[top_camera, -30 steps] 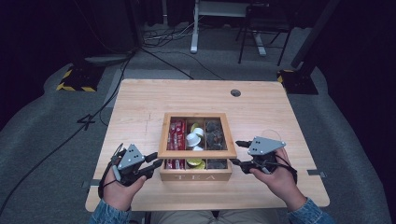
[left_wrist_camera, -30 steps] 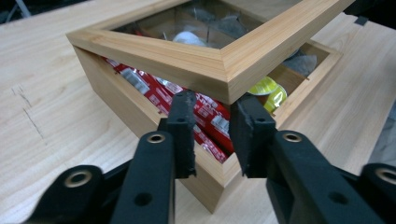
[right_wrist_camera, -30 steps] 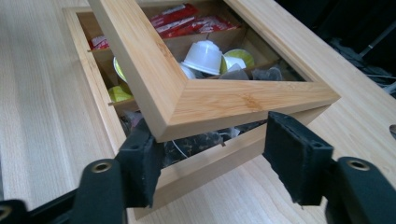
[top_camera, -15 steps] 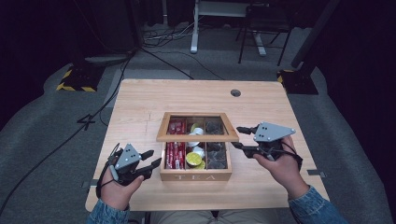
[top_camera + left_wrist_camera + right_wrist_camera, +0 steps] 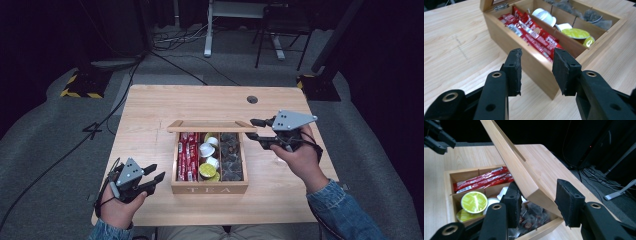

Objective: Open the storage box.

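while the right gripper [image 5: 256, 129] half closes around the lid [image 5: 524, 180] corner, left gripper [image 5: 156, 172] empty, part open, beside tea box [image 5: 210, 189]

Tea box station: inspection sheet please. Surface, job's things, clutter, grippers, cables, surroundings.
Surface: light wooden table with a dark round grommet near its far edge.
Job's things: wooden tea box, lid raised; red sachets in one compartment, white and yellow capsules in the middle, dark tea bags in the third.
Clutter: nothing seen.
Grippers: left gripper beside the box's front left corner, jaws apart, nothing between them. Right gripper at the lid's right end, jaws just closing, the lid's corner between them; contact unclear.
Cables: black cable runs over the floor left of the table.
Surroundings: grey carpet, dark room, hazard-striped base, desk legs behind.
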